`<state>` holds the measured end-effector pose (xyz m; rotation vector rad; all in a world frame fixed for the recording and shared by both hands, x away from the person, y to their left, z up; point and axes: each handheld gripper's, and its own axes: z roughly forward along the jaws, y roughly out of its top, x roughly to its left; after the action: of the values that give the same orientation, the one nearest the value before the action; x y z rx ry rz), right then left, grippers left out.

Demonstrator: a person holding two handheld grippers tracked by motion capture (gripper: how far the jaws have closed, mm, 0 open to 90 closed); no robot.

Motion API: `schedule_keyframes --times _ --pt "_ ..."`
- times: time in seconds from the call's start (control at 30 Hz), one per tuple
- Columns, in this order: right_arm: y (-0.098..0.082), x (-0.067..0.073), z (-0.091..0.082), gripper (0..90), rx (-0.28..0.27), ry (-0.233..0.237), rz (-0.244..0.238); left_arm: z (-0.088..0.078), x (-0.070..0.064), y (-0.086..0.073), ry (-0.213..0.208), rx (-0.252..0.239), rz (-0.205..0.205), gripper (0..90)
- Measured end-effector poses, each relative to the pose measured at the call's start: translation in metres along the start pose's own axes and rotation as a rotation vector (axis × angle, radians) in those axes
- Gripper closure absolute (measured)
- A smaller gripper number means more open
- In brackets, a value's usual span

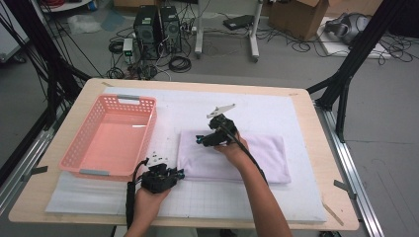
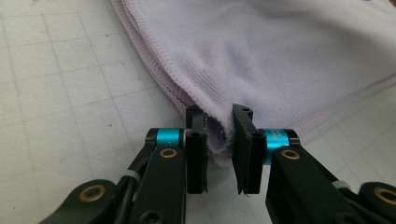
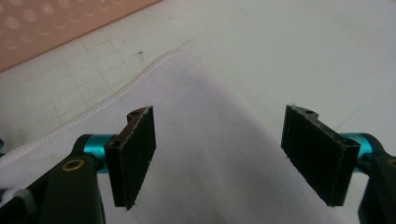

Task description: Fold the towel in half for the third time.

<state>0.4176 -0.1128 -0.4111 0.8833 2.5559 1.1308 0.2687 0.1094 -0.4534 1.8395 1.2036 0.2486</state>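
With the left gripper (image 2: 219, 144) pinching the near left corner of the folded lilac towel (image 1: 257, 155) at the bench's (image 1: 316, 148) middle, the right gripper (image 3: 229, 158), fingers spread, should pinch all layers at the far left corner.

On the table (image 1: 316, 128) lies a mat (image 1: 276, 106), and on the mat the basket (image 1: 111, 136) sits to the left with the folded towel (image 1: 257, 155) to its right, just apart from it. The left claw (image 1: 173, 174) is at the towel's near left corner, which sits pinched between its jaws, near the basket's near right corner. The right claw (image 1: 201, 139) hangs over the towel's far left part, jaws standing wide, behind and to the right of the left claw.
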Motion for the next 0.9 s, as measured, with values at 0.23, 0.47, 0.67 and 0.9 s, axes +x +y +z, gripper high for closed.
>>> schedule_keyframes --times 0.23,0.47,0.67,0.9 --pt "0.013 0.008 0.029 37.0 0.051 0.027 -0.039 0.000 0.002 0.000 -0.017 -0.001 -0.007 76.8" --pt "0.019 0.017 0.048 57.7 0.119 0.013 -0.104 -0.003 0.004 0.000 -0.018 0.008 -0.027 78.8" --pt "0.021 0.018 0.046 81.1 0.114 0.030 -0.116 -0.004 0.005 -0.001 -0.018 0.010 -0.031 80.1" --pt "0.025 0.015 0.035 85.4 0.053 0.077 -0.084 -0.015 0.004 0.004 -0.033 -0.017 -0.035 80.9"
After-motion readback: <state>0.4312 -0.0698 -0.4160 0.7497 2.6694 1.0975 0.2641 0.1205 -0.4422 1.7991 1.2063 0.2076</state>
